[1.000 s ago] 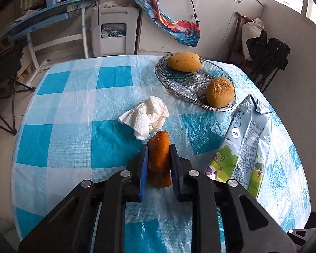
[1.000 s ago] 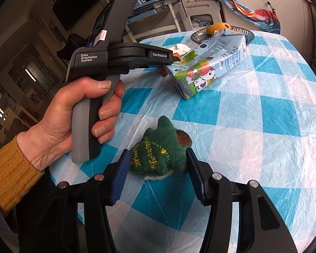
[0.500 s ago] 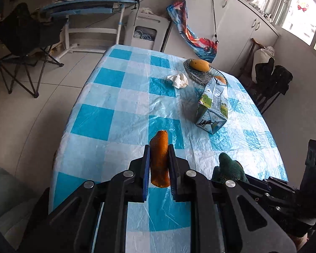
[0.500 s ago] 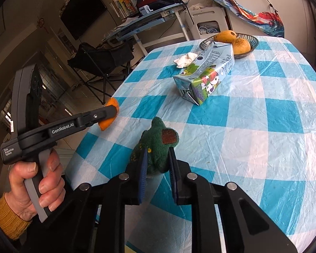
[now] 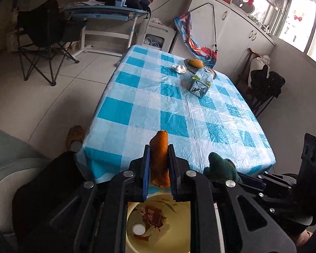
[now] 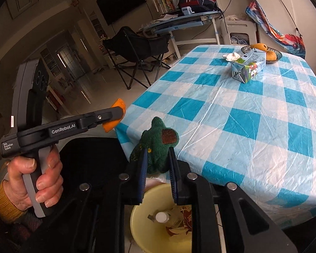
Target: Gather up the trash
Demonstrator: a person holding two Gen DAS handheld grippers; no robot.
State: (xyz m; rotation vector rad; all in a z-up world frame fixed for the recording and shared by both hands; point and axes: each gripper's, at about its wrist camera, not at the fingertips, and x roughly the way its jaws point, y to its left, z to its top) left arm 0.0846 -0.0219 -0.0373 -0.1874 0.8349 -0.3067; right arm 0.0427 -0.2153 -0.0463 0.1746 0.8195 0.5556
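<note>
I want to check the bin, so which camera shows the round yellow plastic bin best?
The right wrist view: the round yellow plastic bin shows rim and contents. The left wrist view shows only a slice between gripper parts.

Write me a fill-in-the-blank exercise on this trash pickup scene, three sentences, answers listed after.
1. The left gripper is shut on a piece of ____ peel.
2. The right gripper is shut on a small knitted ____ toy.
3. Below both grippers, off the table's edge, stands a ____ bin with trash inside.

Missing words: orange; green; yellow
</note>
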